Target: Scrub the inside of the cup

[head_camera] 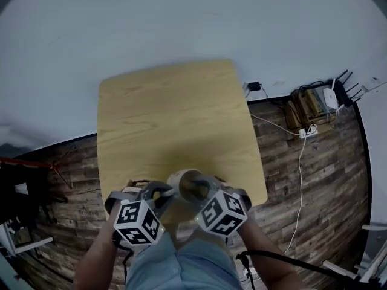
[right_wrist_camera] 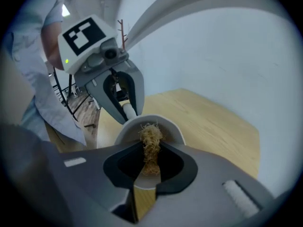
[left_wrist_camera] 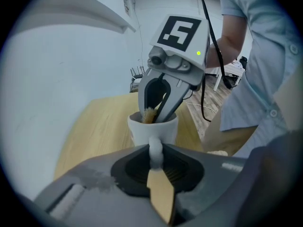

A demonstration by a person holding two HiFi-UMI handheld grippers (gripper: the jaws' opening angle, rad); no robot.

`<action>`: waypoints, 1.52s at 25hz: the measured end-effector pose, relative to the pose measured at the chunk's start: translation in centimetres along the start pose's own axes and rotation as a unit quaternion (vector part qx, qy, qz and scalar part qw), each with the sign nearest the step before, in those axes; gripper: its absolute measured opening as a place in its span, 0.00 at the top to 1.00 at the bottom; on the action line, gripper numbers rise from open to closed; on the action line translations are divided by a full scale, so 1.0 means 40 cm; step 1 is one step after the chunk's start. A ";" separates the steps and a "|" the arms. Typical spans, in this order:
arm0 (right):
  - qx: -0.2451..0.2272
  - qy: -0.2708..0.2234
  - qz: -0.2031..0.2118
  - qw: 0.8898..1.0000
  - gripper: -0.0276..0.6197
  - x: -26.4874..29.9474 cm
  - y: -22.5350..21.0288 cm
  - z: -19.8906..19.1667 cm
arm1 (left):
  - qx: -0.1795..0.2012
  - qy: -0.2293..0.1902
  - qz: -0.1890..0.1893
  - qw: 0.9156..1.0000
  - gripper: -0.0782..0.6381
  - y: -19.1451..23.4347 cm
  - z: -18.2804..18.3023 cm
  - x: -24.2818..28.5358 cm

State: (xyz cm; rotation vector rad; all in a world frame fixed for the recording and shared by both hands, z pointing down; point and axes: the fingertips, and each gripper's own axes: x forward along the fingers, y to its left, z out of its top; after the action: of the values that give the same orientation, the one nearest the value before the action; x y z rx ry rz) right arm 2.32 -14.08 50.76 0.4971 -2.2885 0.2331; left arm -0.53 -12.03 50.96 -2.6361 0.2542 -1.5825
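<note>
A white cup (head_camera: 185, 180) is held over the near edge of the wooden table (head_camera: 175, 119), lifted off its top. In the left gripper view its handle (left_wrist_camera: 155, 148) sits pinched between the jaws of my left gripper (left_wrist_camera: 155, 157), which is shut on it. My right gripper (right_wrist_camera: 150, 161) is shut on a straw-coloured fibrous scrubber (right_wrist_camera: 150, 141), whose tuft pokes into the cup's mouth (right_wrist_camera: 171, 126). From the left gripper view, the right gripper's fingers (left_wrist_camera: 165, 100) reach down inside the cup (left_wrist_camera: 152, 129) with the scrubber (left_wrist_camera: 148, 115). In the head view the left gripper (head_camera: 163, 192) and right gripper (head_camera: 204, 193) flank the cup.
The light wooden table stands against a pale wall. Dark plank floor surrounds it. A power strip (head_camera: 309, 132) with a white cable, a router (head_camera: 331, 96) and a box lie on the floor at right. A person's legs (head_camera: 181, 264) are below the grippers.
</note>
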 end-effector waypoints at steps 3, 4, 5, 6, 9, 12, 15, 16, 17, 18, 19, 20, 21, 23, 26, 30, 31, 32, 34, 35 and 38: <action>-0.033 0.008 -0.001 0.999 0.86 0.021 -0.005 -0.006 | 0.002 0.011 0.004 1.000 0.79 0.007 0.000 0.000; -0.042 0.012 0.001 0.999 0.86 0.025 -0.009 -0.006 | 0.004 0.016 0.007 1.000 0.79 0.009 -0.002 -0.001; -0.053 0.018 0.003 0.998 0.86 0.028 -0.011 -0.006 | 0.006 0.022 0.012 1.000 0.79 0.011 -0.003 -0.001; -0.066 0.026 0.007 0.997 0.86 0.029 -0.011 -0.008 | 0.009 0.029 0.016 0.999 0.79 0.010 -0.004 -0.002; -0.105 0.062 0.024 0.992 0.86 0.028 -0.001 -0.026 | 0.011 0.040 0.025 0.999 0.79 0.002 -0.004 -0.004; -0.120 0.104 0.054 0.986 0.86 0.027 0.004 -0.055 | 0.009 0.043 0.034 0.998 0.79 0.005 0.000 -0.003; -0.112 0.128 0.082 0.982 0.87 0.029 0.015 -0.068 | 0.002 0.045 0.038 0.998 0.79 0.008 -0.002 -0.001; -0.105 0.131 0.093 0.981 0.87 0.029 0.021 -0.068 | -0.001 0.046 0.038 0.998 0.79 0.008 -0.002 0.000; -0.097 0.132 0.105 0.981 0.87 0.028 0.027 -0.067 | -0.003 0.049 0.039 0.998 0.79 0.008 -0.002 0.000; -0.086 0.130 0.118 0.981 0.87 0.027 0.032 -0.065 | -0.005 0.052 0.039 0.998 0.79 0.009 -0.001 0.000; -0.073 0.128 0.130 0.981 0.87 0.025 0.034 -0.064 | -0.006 0.055 0.040 0.998 0.79 0.011 0.000 0.000; -0.060 0.123 0.142 0.980 0.87 0.024 0.036 -0.062 | -0.006 0.057 0.041 0.998 0.79 0.012 0.002 0.000; -0.046 0.118 0.154 0.980 0.87 0.023 0.038 -0.059 | -0.006 0.059 0.042 0.997 0.79 0.014 0.003 0.000; -0.014 0.099 0.183 0.978 0.87 0.020 0.049 -0.049 | 0.001 0.062 0.046 0.997 0.79 0.016 0.005 0.000; 0.029 0.066 0.223 0.972 0.87 0.016 0.067 -0.028 | 0.013 0.067 0.049 0.996 0.79 0.011 0.006 0.003; 0.075 0.010 0.231 0.970 0.87 0.015 0.052 0.002 | 0.009 0.072 0.043 0.996 0.79 0.010 0.003 0.007; 0.087 -0.005 0.225 0.970 0.87 0.012 0.047 0.009 | 0.009 0.073 0.041 0.996 0.79 0.010 0.004 0.008; 0.096 -0.017 0.216 0.971 0.87 0.009 0.040 0.013 | 0.010 0.074 0.039 0.996 0.79 0.009 0.005 0.009; 0.105 -0.036 0.191 0.975 0.87 0.007 0.026 0.019 | 0.013 0.076 0.039 0.996 0.79 0.008 0.006 0.009; 0.107 -0.042 0.178 0.977 0.87 0.005 0.019 0.021 | 0.015 0.077 0.039 0.996 0.80 0.008 0.007 0.008; 0.098 -0.050 0.143 0.983 0.87 -0.001 0.001 0.025 | 0.018 0.079 0.038 0.996 0.80 0.007 0.008 0.008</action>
State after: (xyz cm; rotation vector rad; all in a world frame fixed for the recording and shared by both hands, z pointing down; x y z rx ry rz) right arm 1.69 -14.34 50.04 0.2798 -2.4457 0.5930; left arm -0.15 -12.37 51.05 -2.4463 0.3276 -1.7556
